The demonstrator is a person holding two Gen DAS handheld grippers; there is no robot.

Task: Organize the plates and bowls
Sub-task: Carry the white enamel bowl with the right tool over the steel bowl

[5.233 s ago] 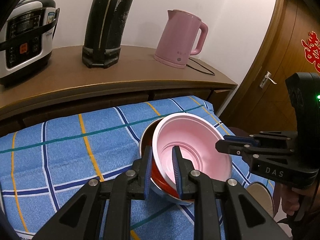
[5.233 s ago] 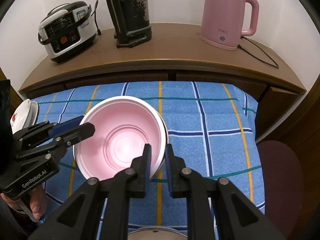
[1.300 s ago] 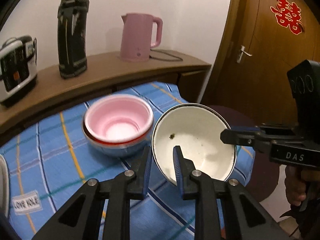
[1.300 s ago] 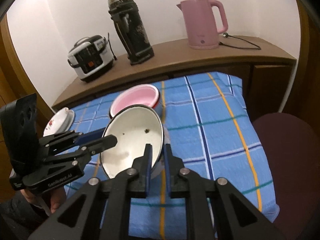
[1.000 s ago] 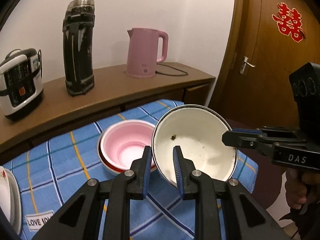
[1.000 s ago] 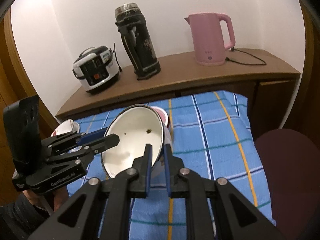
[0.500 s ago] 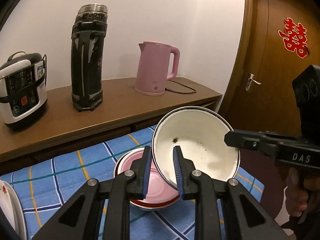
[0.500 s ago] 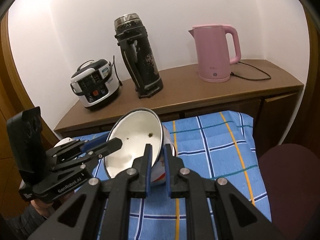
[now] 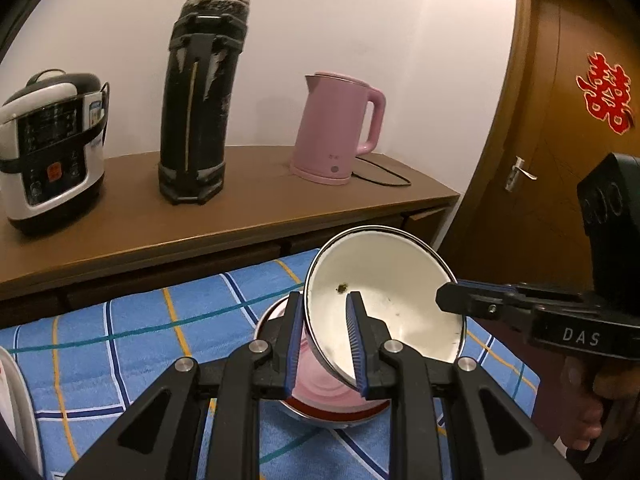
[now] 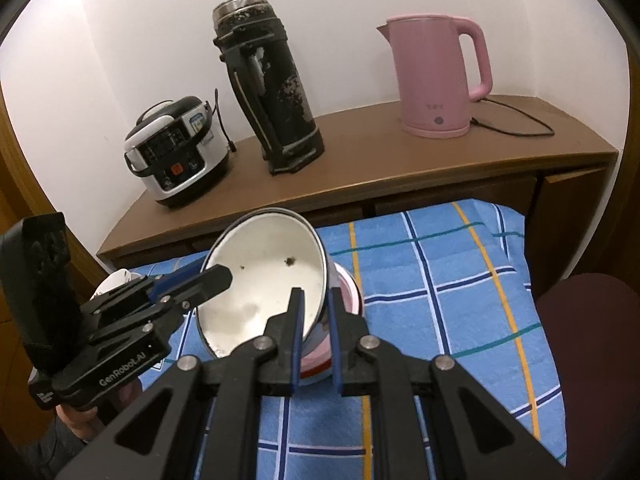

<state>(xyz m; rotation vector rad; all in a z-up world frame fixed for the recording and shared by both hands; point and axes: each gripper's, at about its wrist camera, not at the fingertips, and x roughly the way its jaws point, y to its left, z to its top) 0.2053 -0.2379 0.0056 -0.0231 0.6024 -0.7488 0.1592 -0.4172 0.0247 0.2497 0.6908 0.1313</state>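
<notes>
left tongs (image 9: 325, 322) and right tongs (image 10: 315, 312) gripping white bowl (image 9: 400, 304), above pink bowl (image 9: 320, 384)

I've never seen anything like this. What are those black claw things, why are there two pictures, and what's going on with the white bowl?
No robot here: a person holds a trigger-operated claw in each hand, each with its own camera looking along its fingers. So one picture looks out from the left gripper, the other from the right gripper, and each also shows the other claw from the side. Both pinch opposite rims of a white bowl, tilted in the air above a pink bowl nested in a stack on the blue checked cloth. White plates sit at the cloth's left edge. Behind, a wooden counter holds a rice cooker, a black flask and a pink kettle.
</notes>
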